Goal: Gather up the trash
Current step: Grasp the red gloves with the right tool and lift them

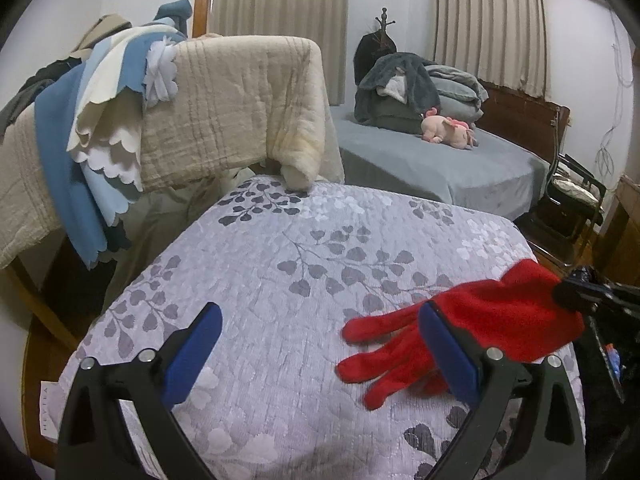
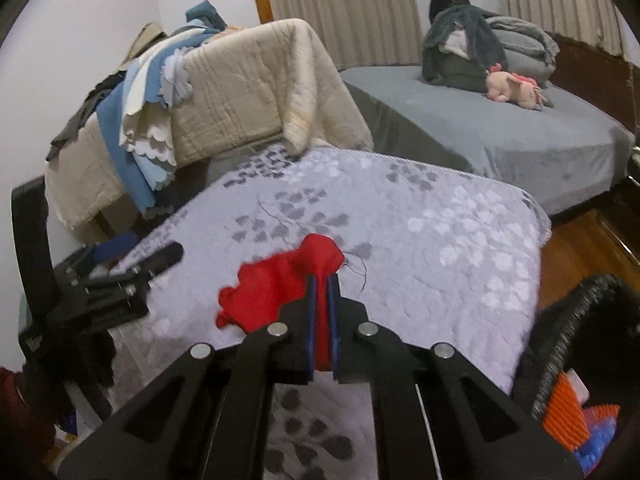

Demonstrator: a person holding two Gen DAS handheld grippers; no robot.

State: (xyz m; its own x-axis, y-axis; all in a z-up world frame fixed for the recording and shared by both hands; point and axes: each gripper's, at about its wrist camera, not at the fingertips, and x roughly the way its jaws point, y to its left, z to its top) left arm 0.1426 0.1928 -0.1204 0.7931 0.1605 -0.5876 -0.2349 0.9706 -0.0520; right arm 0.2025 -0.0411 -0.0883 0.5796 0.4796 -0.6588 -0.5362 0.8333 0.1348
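Red glove: fuzzy knit cloth, probably fleece. Bedspread: quilted, matt. Gripper pads: smooth blue.

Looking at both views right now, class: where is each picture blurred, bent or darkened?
Left wrist view: straight curtains bow outward, corners go black, and the fingers of the red knitted glove smear slightly; the open left claw is sharp. Right wrist view: same bowing and dark corners; the glove's edge is soft, the shut right claw crisp. Light is flat, without glare.
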